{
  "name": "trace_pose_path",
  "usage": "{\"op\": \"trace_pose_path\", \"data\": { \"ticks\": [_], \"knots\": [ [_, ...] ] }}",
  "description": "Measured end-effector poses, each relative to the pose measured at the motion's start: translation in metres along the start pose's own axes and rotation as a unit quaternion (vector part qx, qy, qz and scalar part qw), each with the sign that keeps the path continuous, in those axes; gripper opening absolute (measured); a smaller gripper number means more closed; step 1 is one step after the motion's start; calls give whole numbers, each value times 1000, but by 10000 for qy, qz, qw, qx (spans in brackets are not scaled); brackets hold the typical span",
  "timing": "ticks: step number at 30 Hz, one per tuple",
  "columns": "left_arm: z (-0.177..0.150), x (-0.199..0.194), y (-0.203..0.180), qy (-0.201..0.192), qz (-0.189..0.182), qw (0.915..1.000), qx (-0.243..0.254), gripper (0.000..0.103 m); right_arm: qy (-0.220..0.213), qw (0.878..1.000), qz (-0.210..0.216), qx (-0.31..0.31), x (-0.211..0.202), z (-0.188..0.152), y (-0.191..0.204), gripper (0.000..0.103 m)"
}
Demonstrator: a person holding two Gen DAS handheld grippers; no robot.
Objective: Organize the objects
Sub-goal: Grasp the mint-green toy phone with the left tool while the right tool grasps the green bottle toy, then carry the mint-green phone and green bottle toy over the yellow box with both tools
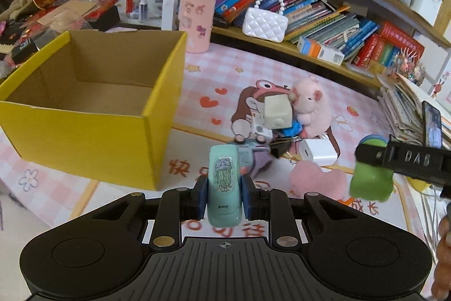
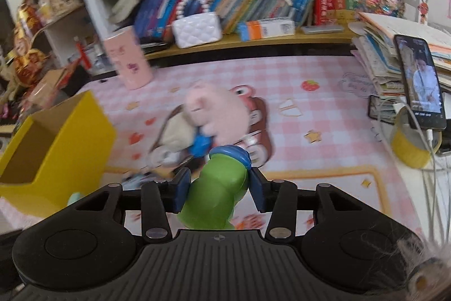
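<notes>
My left gripper (image 1: 224,195) is shut on a mint-green case with a jellyfish sticker (image 1: 224,185), held above the mat to the right of the open yellow cardboard box (image 1: 84,137). My right gripper (image 2: 218,188) is shut on a green toy with a blue cap (image 2: 217,193); it also shows in the left wrist view (image 1: 372,182) at the right. A pile lies on the pink mat: a pink plush (image 1: 313,109), a beige cube (image 1: 277,110), a white charger (image 1: 318,151), a black binder clip (image 1: 279,148) and a pink heart (image 1: 318,179). The box (image 2: 64,137) is at left in the right wrist view.
A pink cylinder (image 1: 197,19) and a white quilted purse (image 1: 265,23) stand by the bookshelf (image 1: 324,55) at the back. A stack of papers (image 2: 394,61), a phone (image 2: 421,81) and a yellow cup (image 2: 411,151) stand at the right. Clutter sits behind the box.
</notes>
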State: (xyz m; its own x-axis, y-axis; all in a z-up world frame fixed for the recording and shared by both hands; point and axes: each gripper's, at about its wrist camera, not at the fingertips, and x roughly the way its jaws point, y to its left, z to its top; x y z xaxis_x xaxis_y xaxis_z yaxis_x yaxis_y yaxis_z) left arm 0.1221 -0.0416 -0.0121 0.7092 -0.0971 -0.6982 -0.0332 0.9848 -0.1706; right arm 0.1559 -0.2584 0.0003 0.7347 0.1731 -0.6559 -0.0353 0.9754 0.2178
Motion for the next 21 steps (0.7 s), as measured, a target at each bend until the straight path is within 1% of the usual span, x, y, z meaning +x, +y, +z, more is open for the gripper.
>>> {"op": "trace_pose_path", "data": {
  "ticks": [2, 6, 11, 13, 16, 21],
  "knots": [
    [-1, -6, 13, -21, -76, 10000, 55, 23, -1, 9999, 12, -116, -5, -12, 22, 42],
    [-5, -24, 43, -114, -165, 9996, 176, 23, 59, 9998, 82, -153, -15, -35, 66, 42],
    [-12, -45, 89, -97, -207, 9996, 182, 23, 122, 9993, 149, -327, -26, -62, 123, 42],
    [-18, -54, 106, -142, -207, 9993, 268, 23, 150, 9990, 180, -388, -31, -74, 144, 42],
    [-23, -63, 129, -112, -247, 9993, 275, 23, 168, 9990, 149, -377, -36, -92, 169, 42],
    [-31, -75, 163, -58, -299, 9987, 398, 23, 35, 9996, 142, -242, -48, -115, 204, 42]
  ]
}}
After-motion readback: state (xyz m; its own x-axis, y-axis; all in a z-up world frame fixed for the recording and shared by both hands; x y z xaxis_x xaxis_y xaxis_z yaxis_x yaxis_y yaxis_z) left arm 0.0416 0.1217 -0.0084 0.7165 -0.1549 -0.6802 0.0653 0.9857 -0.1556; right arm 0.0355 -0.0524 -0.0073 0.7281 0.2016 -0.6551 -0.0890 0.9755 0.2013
